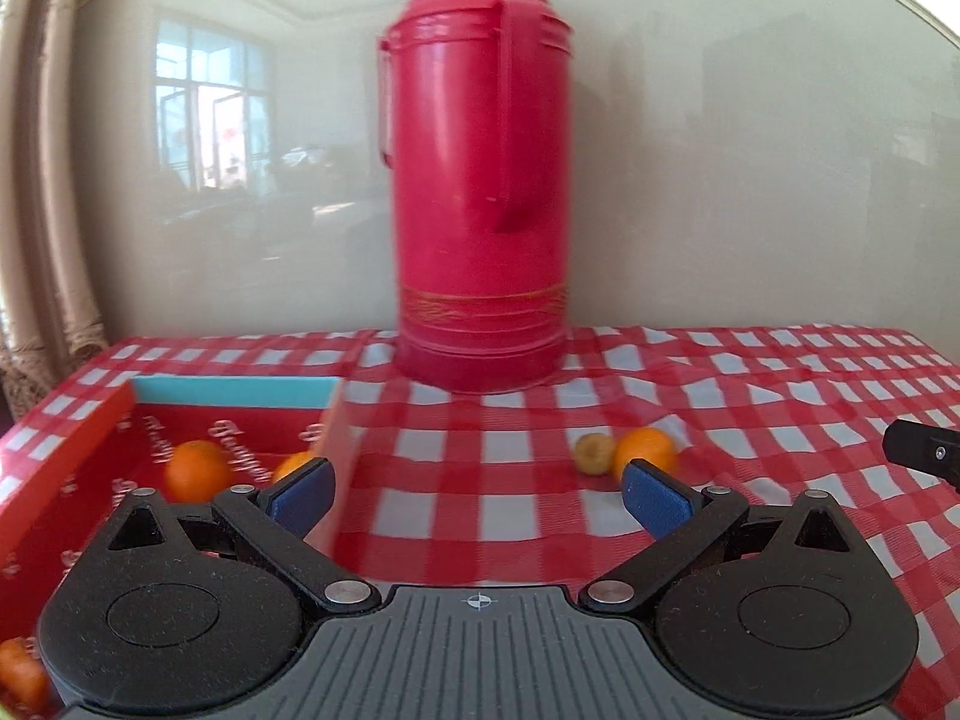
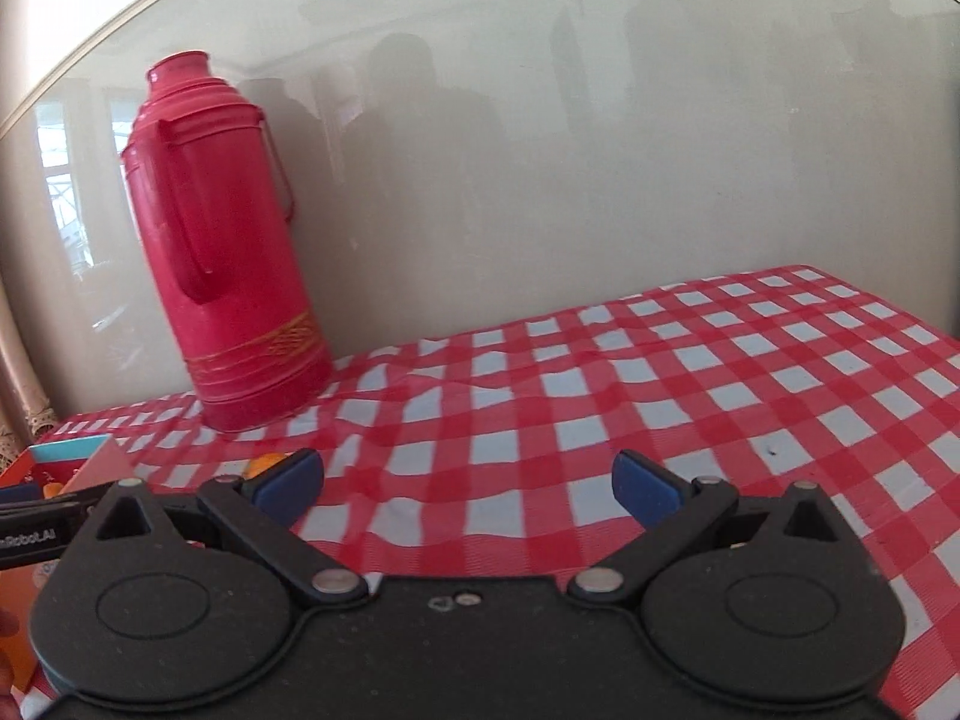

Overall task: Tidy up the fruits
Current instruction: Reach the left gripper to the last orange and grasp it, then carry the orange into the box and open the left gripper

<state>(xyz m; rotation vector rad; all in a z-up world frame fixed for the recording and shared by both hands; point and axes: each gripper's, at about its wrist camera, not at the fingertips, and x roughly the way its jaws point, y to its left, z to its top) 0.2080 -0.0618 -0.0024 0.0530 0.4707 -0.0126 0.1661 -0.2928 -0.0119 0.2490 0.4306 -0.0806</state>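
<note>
Left gripper (image 1: 477, 495) wide, empty; I risk nudging the orange (image 1: 645, 450) into the brown fruit (image 1: 591, 451), rolling both.

Glossy beige wall (image 1: 750, 180) reflecting a bright window (image 1: 207, 114), tan curtain (image 1: 42, 180) at left, table in red-and-white checked cloth (image 2: 690, 372), red thermos (image 1: 480, 180) against wall
</note>
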